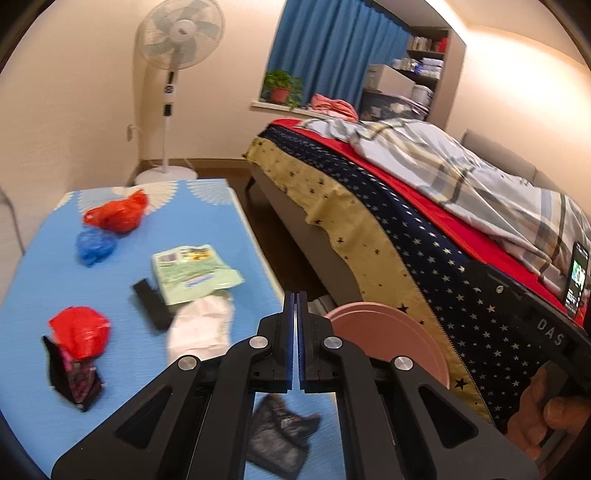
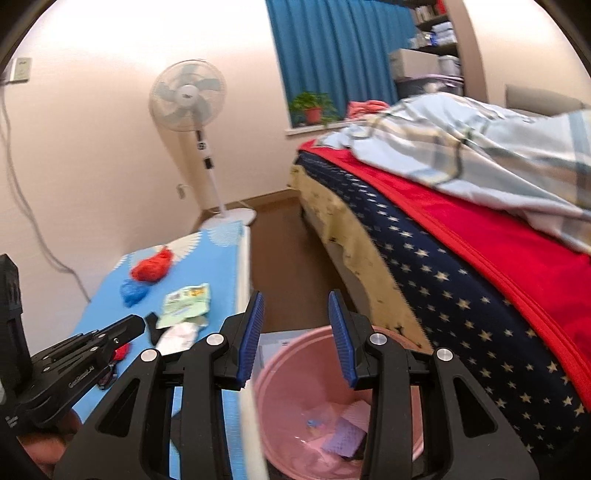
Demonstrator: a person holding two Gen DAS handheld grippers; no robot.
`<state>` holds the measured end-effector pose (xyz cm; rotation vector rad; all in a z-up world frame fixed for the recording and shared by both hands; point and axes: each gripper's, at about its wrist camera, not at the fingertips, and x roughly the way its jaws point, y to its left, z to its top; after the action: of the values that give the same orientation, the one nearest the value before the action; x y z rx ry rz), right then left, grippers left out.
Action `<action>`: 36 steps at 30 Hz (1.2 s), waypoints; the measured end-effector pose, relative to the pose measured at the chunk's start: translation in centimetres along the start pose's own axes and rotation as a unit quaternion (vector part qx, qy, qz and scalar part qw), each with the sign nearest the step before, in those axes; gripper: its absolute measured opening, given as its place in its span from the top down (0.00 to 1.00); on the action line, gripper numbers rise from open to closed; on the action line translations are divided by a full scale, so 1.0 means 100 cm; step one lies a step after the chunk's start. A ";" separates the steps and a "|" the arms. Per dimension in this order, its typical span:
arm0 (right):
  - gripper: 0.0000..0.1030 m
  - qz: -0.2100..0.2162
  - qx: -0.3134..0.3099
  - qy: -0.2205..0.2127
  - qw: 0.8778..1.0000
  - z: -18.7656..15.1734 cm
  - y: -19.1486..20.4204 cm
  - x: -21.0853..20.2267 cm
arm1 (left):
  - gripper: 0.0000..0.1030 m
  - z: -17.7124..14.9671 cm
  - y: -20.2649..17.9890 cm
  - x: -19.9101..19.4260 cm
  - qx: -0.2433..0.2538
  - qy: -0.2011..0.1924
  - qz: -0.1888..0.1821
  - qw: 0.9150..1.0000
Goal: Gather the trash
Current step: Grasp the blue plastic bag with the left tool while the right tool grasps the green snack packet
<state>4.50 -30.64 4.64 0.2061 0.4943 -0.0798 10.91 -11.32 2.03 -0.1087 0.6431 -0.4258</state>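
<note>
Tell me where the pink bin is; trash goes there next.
The pink bin stands on the floor between the blue table and the bed, low and central in the right wrist view.

My left wrist view looked forward and down along its own fingers [image 1: 297, 295], close over the near end of the blue table [image 1: 37, 258], facing the far wall with the standing fan [image 1: 180, 33]. My right wrist view sat just off the table's right edge, above the pink bin [image 2: 280, 373], aimed the same way. Both shared the table [image 2: 221, 266], the fan [image 2: 188, 96], the blue curtain [image 2: 332, 55] and the bed [image 2: 443, 266]. Each caught the other gripper at its frame edge.
</note>
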 end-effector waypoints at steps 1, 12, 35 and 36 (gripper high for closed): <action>0.63 0.013 -0.005 0.004 1.000 0.004 0.007 0.000 | 0.98 0.002 0.008 -0.005 -0.010 0.001 0.001 1.000; 0.66 0.121 -0.051 -0.011 0.991 0.065 0.071 0.002 | 0.98 0.066 0.074 -0.055 0.002 -0.017 0.037 0.999; 0.63 0.178 -0.023 0.151 0.972 0.036 0.096 0.191 | 0.98 0.068 0.244 0.028 -0.031 0.022 0.064 0.997; 0.62 0.179 -0.022 0.157 0.971 0.032 0.095 0.196 | 0.98 0.067 0.248 0.032 -0.032 0.023 0.064 0.997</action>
<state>24.44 -22.53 -0.28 0.2641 0.7661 0.3205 25.92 9.69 -0.03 -0.1187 0.7042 -0.2842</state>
